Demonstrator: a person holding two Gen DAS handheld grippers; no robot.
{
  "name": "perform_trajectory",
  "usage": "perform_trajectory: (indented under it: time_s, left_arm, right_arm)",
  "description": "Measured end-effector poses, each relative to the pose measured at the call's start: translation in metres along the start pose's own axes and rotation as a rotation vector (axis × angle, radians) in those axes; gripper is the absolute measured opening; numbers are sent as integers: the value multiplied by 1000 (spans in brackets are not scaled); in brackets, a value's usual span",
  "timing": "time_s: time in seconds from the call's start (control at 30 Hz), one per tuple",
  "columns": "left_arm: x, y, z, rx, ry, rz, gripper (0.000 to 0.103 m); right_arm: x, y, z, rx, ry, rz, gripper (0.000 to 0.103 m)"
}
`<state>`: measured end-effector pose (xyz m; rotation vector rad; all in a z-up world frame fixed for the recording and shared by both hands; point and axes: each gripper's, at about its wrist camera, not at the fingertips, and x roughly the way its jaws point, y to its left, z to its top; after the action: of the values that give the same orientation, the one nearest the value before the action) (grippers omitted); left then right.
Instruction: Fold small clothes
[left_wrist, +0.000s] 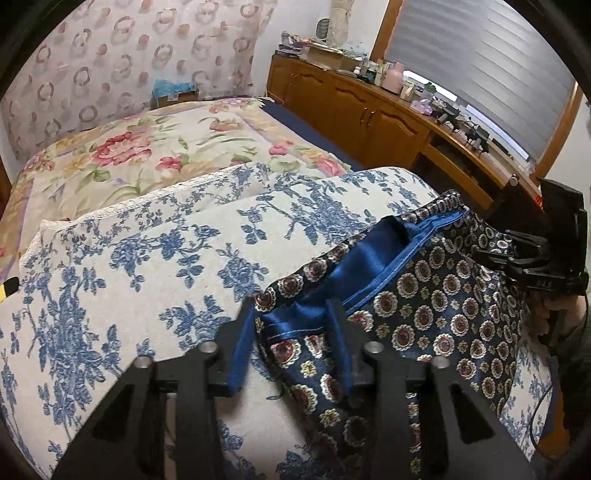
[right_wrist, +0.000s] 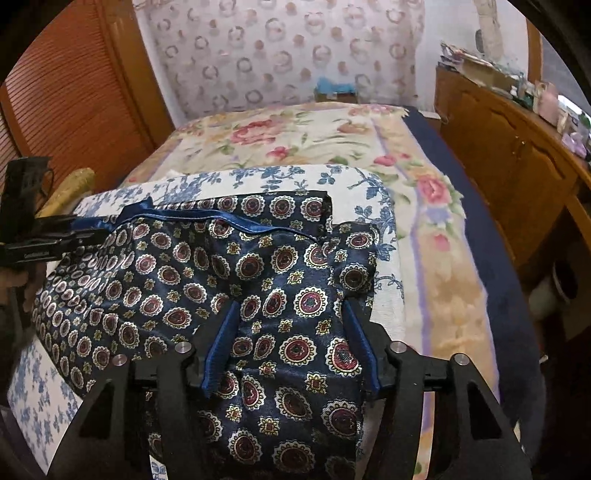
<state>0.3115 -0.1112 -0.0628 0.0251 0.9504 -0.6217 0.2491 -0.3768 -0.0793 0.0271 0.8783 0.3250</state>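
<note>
Both wrist views look steeply down, close over the shared patterned garment, facing the bed's far wall.

My left tool's pads half buried in the garment's folds, my grip unclear, garment's near end cut off below, clutter on the dresser too small to name

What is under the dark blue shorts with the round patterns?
The patterned satin shorts lie on a white cloth with blue flowers, which shows all around them. Farther back is a floral bedspread. What lies directly beneath the shorts' middle is covered.
</note>
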Motion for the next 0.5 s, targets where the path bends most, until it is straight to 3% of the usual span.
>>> perform_trajectory:
  time_s: [0.03,0.2,0.33,0.5]
  left_arm:
    - [0,-1,1,-2,-1,-4,24]
    - [0,-1,1,-8,0,4,24]
    - [1,-1,1,-3,2,13,24]
    - [1,1,1,-15,2,11,25]
  right_arm:
    - [0,0,-1,0,1,17,46]
    - [-4,3,-1,-12,1,-25,45]
    - [-16,-4,2,9,-45,-122,62]
    - [-2,-22,8,41,-6,-55,64]
